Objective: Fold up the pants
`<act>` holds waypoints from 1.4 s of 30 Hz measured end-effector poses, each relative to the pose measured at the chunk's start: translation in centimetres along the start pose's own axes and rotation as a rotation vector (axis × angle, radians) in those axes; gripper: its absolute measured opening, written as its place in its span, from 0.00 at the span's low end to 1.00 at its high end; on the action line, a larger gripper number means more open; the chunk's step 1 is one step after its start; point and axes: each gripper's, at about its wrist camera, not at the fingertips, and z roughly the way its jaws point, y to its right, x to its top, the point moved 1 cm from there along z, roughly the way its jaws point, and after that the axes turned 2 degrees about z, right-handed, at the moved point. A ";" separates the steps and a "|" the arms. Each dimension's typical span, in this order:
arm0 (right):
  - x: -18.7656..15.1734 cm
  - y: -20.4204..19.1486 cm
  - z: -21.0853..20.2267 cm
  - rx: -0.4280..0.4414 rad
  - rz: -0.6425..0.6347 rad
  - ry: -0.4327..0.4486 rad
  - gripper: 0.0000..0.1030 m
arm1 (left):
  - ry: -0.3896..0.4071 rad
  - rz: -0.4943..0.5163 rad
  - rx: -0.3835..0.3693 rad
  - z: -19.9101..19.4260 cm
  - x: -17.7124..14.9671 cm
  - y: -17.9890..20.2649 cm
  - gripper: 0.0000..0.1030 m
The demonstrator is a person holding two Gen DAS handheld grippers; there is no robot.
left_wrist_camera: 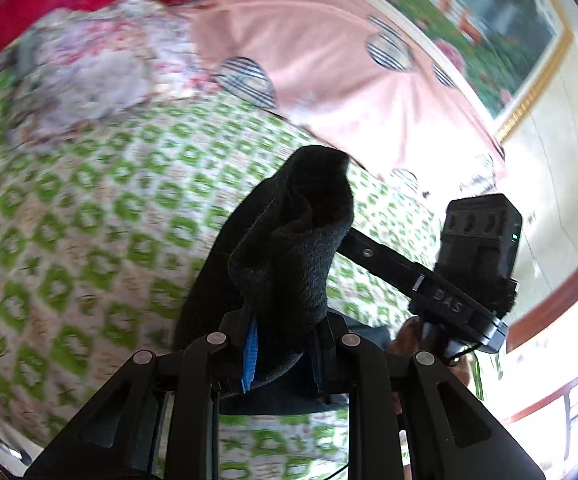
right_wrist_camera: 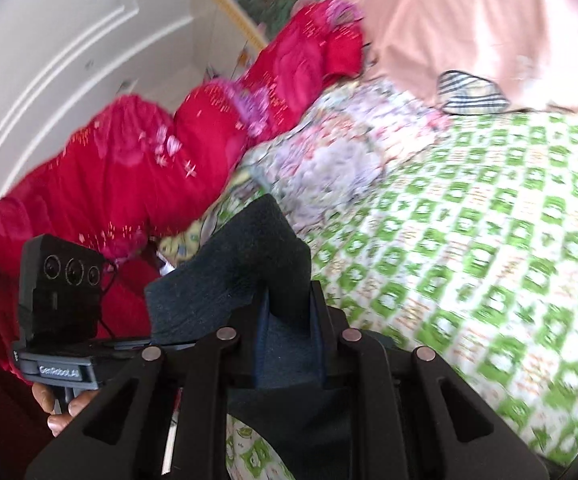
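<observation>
Both tongs (left_wrist_camera: 285, 344) (right_wrist_camera: 289, 344) clamp dark pants (left_wrist_camera: 289, 248) w/ fabric bunched between fingers.

Open stretch of green-patterned bed (right_wrist_camera: 489, 240) lies ahead of both cameras, unobstructed. Far edge blocked: red bedding (right_wrist_camera: 137, 168) heaped along the wall, floral quilt (right_wrist_camera: 329, 152) beside it, pink pillow (left_wrist_camera: 329, 80) at the head. Other hand-held gripper (left_wrist_camera: 477, 256) close alongside, limiting lateral passage.
</observation>
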 end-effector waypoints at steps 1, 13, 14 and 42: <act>-0.1 0.3 -0.6 -0.006 0.009 0.010 0.19 | -0.009 0.015 -0.006 0.5 -0.2 0.8 0.20; -4.1 4.8 -7.6 -0.063 0.130 0.119 0.19 | -0.130 0.144 -0.052 5.8 -3.0 7.6 0.20; -4.4 5.1 -8.1 -0.068 0.137 0.124 0.19 | -0.138 0.151 -0.055 6.1 -3.3 8.0 0.20; -10.4 10.9 -15.5 -0.232 0.292 0.171 0.01 | -0.329 0.287 -0.070 16.0 -9.1 13.5 0.20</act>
